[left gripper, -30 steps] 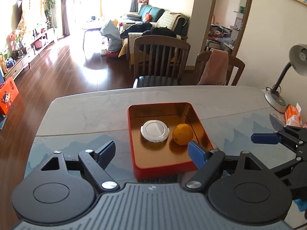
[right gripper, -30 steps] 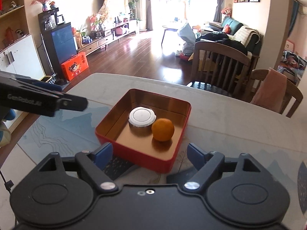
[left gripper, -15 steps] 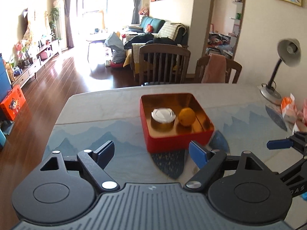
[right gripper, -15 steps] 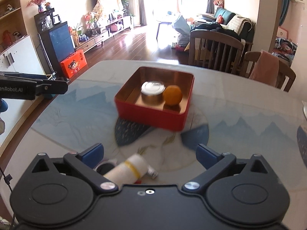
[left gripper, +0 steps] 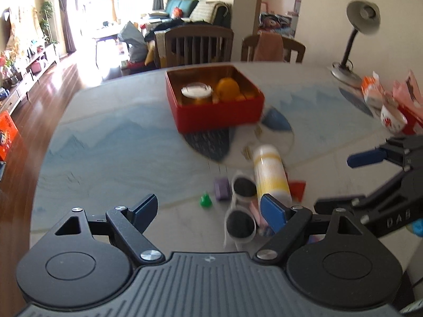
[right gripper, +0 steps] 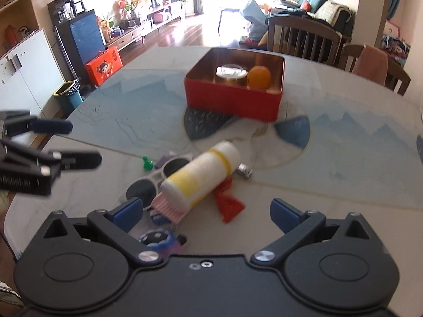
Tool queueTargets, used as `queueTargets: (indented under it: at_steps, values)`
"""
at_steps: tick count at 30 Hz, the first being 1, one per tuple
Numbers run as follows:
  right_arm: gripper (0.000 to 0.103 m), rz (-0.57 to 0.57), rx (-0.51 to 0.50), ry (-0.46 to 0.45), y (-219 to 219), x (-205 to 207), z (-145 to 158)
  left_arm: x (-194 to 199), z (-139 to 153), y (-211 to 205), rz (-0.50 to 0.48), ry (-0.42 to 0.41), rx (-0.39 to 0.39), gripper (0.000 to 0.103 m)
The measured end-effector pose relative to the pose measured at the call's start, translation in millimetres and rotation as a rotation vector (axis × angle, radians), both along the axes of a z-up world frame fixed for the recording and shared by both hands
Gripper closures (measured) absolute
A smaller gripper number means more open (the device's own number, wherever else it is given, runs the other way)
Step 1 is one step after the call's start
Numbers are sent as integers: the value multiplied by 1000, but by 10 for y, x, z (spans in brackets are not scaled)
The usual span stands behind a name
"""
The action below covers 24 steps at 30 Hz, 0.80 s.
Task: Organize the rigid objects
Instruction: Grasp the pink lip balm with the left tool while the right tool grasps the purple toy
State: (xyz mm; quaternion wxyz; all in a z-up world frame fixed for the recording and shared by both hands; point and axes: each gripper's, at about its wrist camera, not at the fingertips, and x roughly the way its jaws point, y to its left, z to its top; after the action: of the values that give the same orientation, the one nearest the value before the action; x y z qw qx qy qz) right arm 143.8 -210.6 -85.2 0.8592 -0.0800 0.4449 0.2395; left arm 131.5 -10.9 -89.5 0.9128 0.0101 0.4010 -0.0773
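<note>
A red tin box (left gripper: 215, 105) (right gripper: 232, 100) stands mid-table and holds a white-lidded jar (left gripper: 197, 89) and an orange (left gripper: 228, 89). Nearer to me lies a loose pile: a white and yellow bottle (left gripper: 269, 174) (right gripper: 201, 177) on its side, white sunglasses (left gripper: 242, 211) (right gripper: 158, 177), a green piece (left gripper: 205, 200), a purple block (left gripper: 221, 189), a red piece (right gripper: 228, 203), a pink brush (right gripper: 169, 206) and a blue ring (right gripper: 157, 239). My left gripper (left gripper: 208, 208) hangs open over the pile's left side. My right gripper (right gripper: 206, 210) is open above the bottle's near end. Neither holds anything.
A desk lamp (left gripper: 354, 42), snack packets (left gripper: 372, 92) and a small bowl (left gripper: 391, 117) crowd the table's right side. Wooden chairs (left gripper: 198, 45) stand behind the far edge. The table's left edge (left gripper: 45, 158) drops to a wooden floor.
Both grippers drew back from the red box and sank lower, so the pile of small objects came into view. The right gripper's jaws spread wider.
</note>
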Motion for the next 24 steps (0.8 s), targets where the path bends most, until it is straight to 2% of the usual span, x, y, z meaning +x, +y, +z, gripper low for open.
queueTargets:
  at_steps: [8,15,24]
  values:
    - [2,-25,12,55,52,-115,-168,-186,-385,-38,-20,88,3,18]
    - [6,-20,24,115,140,-210,-335,-357,-612,-264,-137,94,52,18]
    - [12,-11,25,153,256,-267,-485,-377,-791,-343,-134,128,29,18]
